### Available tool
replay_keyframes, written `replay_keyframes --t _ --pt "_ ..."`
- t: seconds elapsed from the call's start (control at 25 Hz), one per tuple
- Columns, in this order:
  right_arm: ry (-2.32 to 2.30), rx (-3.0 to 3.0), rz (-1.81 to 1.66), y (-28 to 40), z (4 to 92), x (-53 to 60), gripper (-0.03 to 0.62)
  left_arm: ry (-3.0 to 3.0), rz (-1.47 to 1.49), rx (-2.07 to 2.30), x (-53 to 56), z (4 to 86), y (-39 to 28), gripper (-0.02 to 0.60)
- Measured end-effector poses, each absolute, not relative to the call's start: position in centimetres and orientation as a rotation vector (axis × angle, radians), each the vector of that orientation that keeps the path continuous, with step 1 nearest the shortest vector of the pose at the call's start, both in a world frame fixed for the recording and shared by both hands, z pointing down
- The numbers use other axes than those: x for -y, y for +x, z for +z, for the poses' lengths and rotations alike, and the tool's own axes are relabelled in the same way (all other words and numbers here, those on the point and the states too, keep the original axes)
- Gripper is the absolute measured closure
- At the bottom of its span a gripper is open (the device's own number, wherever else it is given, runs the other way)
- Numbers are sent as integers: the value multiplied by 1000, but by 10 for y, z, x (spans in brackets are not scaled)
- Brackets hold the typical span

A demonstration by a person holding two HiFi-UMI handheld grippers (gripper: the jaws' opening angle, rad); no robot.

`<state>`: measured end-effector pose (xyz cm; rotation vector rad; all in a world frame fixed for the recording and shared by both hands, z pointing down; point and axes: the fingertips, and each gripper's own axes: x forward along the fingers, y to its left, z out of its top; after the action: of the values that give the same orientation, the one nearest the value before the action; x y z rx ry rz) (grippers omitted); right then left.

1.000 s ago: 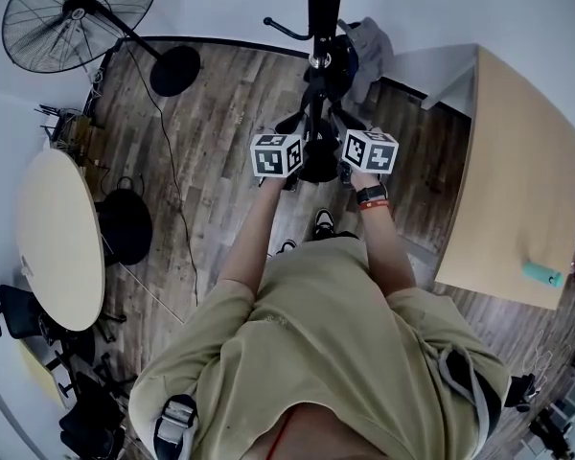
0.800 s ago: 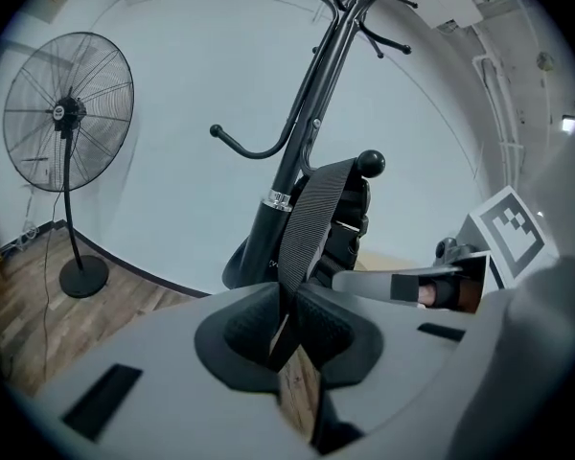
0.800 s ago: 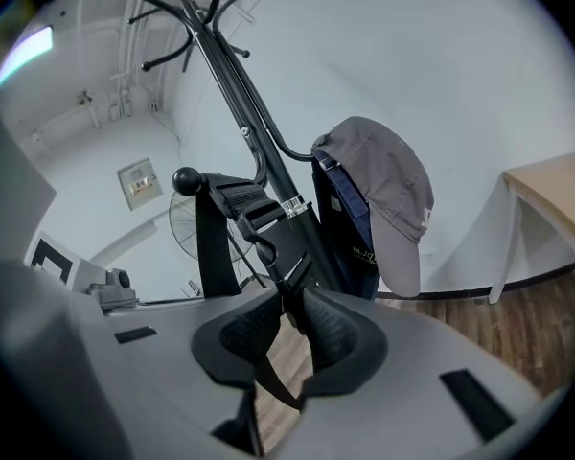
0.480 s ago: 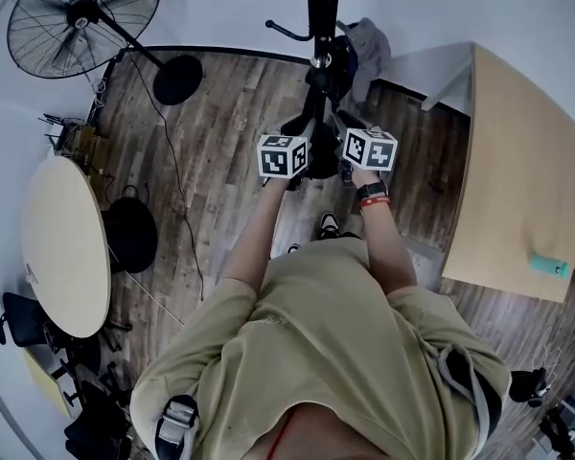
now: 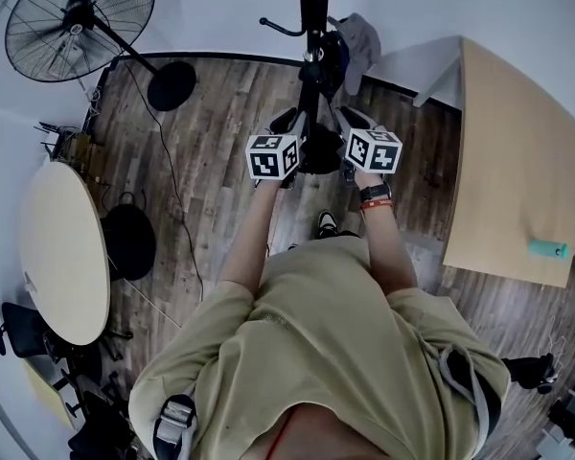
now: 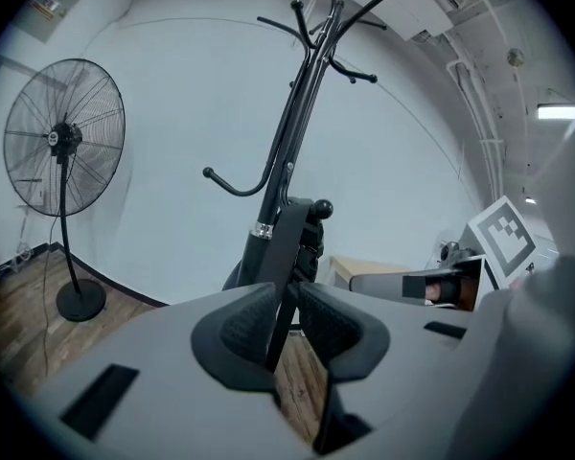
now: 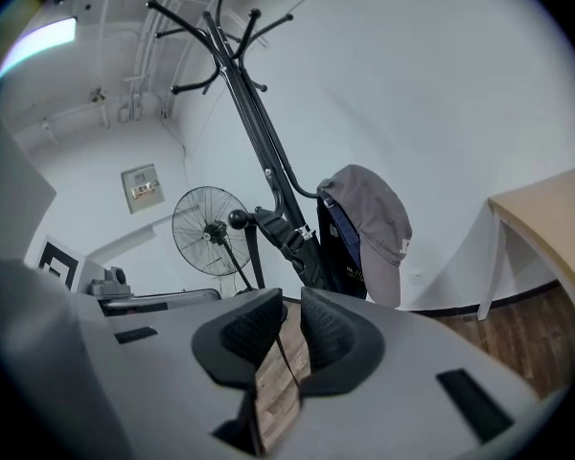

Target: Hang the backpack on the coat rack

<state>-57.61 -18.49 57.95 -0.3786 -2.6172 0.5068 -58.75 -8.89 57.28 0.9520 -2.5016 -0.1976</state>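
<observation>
A black coat rack (image 5: 313,8) stands straight ahead, with curved hooks up its pole (image 6: 297,151) (image 7: 254,113). A dark backpack (image 5: 330,60) hangs against the pole, seen beside the cap in the right gripper view (image 7: 340,247). Its wide black strap (image 6: 280,257) runs up from between the left jaws to a ball-tipped hook (image 6: 321,207). My left gripper (image 5: 286,118) (image 6: 286,310) is shut on that strap. My right gripper (image 5: 345,115) (image 7: 286,319) is shut on a thin strap that leads to the buckled strap (image 7: 287,233) by the same hook (image 7: 238,220).
A grey cap (image 5: 361,36) (image 7: 369,218) hangs on the rack over the backpack. A standing fan (image 5: 77,12) is at the far left, a round table (image 5: 62,238) and a black stool (image 5: 125,238) at the left, and a wooden desk (image 5: 517,171) at the right.
Both grippers have tilted up a little toward the rack and moved slightly apart. Both remain shut on the straps.
</observation>
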Motion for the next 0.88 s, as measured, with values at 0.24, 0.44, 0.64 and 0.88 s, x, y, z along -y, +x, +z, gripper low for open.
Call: replay_keyframes --t 0.24,0.44,0.64,0.88 --pt "-359 2719 515 -548 536 193 526 928 -192 2603 64 534 -571 506" --pt "-322 2802 463 -531 507 198 551 910 -156 2685 43 509 -559 523" --pt "-255 2871 343 -519 494 201 577 898 -106 2745 29 492 -547 535" --pt "-214 2916 266 -508 490 197 579 901 -111 2808 19 483 -536 548"
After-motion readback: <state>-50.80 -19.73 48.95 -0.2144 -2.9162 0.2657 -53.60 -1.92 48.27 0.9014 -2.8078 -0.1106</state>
